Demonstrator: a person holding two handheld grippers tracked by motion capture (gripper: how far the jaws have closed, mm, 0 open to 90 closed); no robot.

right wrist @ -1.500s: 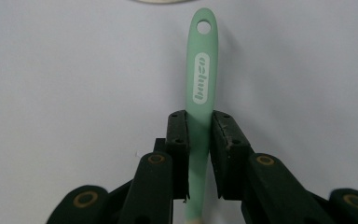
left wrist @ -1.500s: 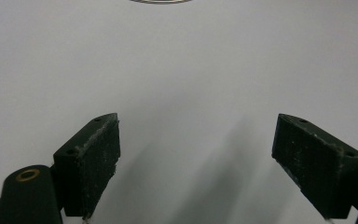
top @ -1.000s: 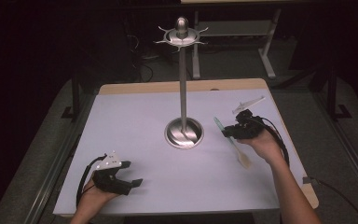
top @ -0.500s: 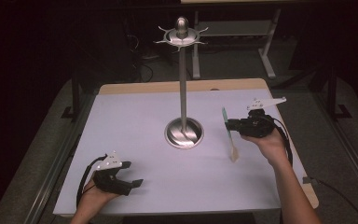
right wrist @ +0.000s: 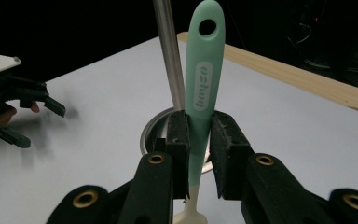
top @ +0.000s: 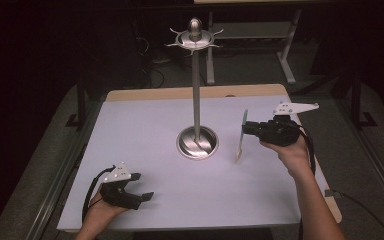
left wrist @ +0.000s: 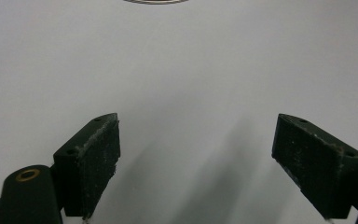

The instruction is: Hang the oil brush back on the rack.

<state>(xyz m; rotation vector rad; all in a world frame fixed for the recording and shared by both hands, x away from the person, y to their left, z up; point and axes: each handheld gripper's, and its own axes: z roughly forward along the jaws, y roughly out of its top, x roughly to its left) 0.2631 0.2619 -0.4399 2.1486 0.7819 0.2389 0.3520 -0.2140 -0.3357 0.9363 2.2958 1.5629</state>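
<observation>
The right gripper (top: 246,129) has its fingers clamped on a mint green spatula (right wrist: 202,88), held upright in the air just to the right of the metal stand (top: 197,100) mid-counter (top: 145,120). The left gripper (top: 142,187) sits low near the front left edge, fingers spread wide apart, holding nothing.

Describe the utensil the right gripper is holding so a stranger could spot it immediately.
Find the tall steel hook stand at the middle of the white table. To its right, the right gripper clamps a mint-green spatula upright, its pale blade downward; it has a hanging hole at the top.
</observation>
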